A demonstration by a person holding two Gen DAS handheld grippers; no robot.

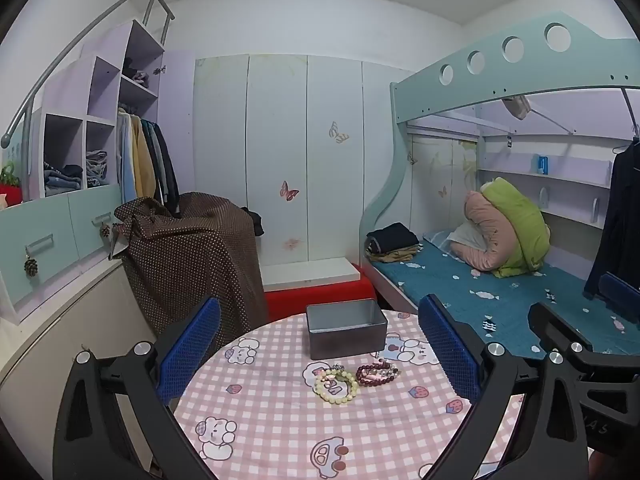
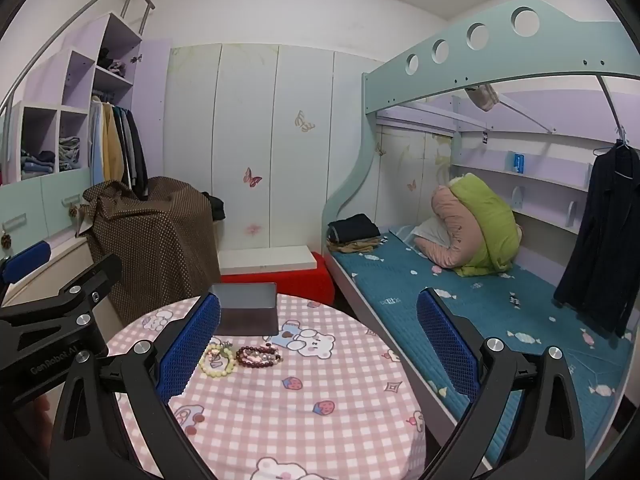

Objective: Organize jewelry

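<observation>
**Both grippers poised above the table; no jewelry yet in the tin**

Blue mesh-padded fingers [image 1: 188,352] of the left gripper [image 1: 320,354] frame the foreground of the left wrist view, spread wide and holding nothing. Directly ahead of them, roughly centred between the pads, lie two bead bracelets on the round table covered with a pink checked cartoon-print cloth [image 1: 280,420]: a pale yellow-green bead bracelet [image 1: 336,386] and, touching it on the side of the right finger, a dark maroon bead bracelet with some lighter beads [image 1: 378,372]. A small silvery trinket seems to rest at the pale bracelet's far edge, too small to identify. Just beyond the bracelets stands a grey rectangular metal tin without a lid [image 1: 346,332]; its visible interior shows nothing inside.

Seen from the right wrist, the right gripper [image 2: 318,346] is likewise wide apart and empty. Here the pale bracelet [image 2: 218,360] sits close to the inner face of its left finger, the maroon bracelet [image 2: 258,355] a little further inward, and the tin [image 2: 248,314] beyond both. The left gripper's body appears at the far left edge.

Judged progress: organizing has scarcely begun. Both bracelets remain on the cloth, and each presumably awaits pickup and transfer into the tin.
</observation>
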